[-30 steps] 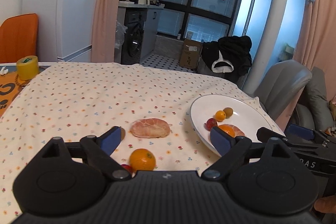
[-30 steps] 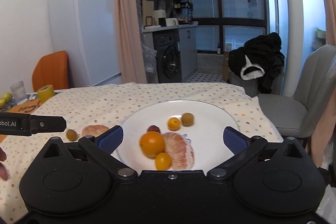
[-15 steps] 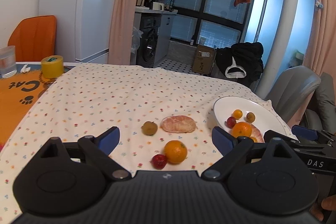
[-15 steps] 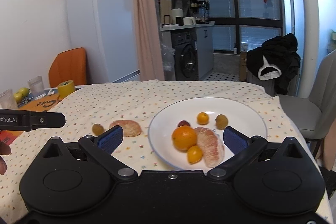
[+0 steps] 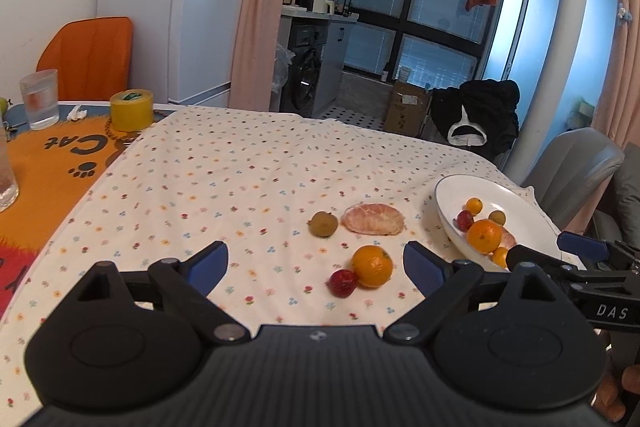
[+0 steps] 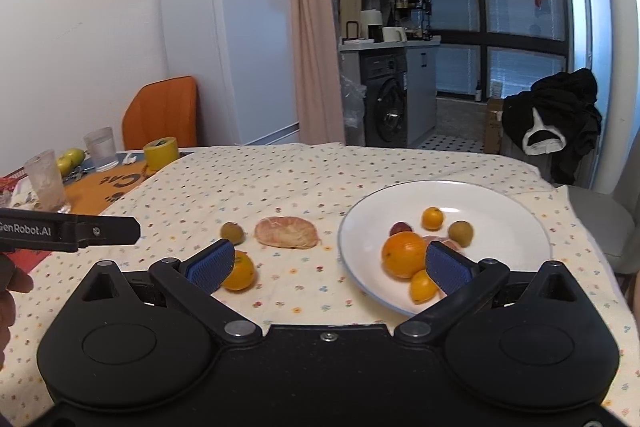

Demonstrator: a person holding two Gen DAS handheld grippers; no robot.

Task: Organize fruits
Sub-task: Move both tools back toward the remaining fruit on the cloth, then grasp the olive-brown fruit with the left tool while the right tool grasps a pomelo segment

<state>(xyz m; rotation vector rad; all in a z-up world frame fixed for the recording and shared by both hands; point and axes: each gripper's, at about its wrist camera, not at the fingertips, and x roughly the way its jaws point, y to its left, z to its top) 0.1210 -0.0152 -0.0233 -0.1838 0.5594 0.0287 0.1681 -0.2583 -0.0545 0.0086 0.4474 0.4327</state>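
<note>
On the flowered tablecloth lie an orange (image 5: 372,265), a small red fruit (image 5: 343,283), a green-brown fruit (image 5: 323,223) and a peeled pomelo piece (image 5: 373,219). To their right a white plate (image 6: 496,203) holds a big orange (image 6: 404,254), two small oranges, a red fruit, a green fruit and a pomelo segment. My left gripper (image 5: 316,263) hangs open above the near cloth, left of the loose orange. My right gripper (image 6: 326,265) is open too, over the gap between the loose orange (image 6: 240,271) and the plate's left rim.
At the far left an orange cat mat (image 5: 44,163) carries a yellow tape roll (image 5: 131,110), drinking glasses (image 5: 39,98) and green fruit (image 6: 71,159). An orange chair (image 6: 162,115) stands behind, a grey chair (image 5: 576,159) at the right table edge. A hand (image 6: 10,291) shows at left.
Both grippers have pulled back and risen, so more of the table shows. The left view has swung left; the fruits have not moved. Both stay open.
</note>
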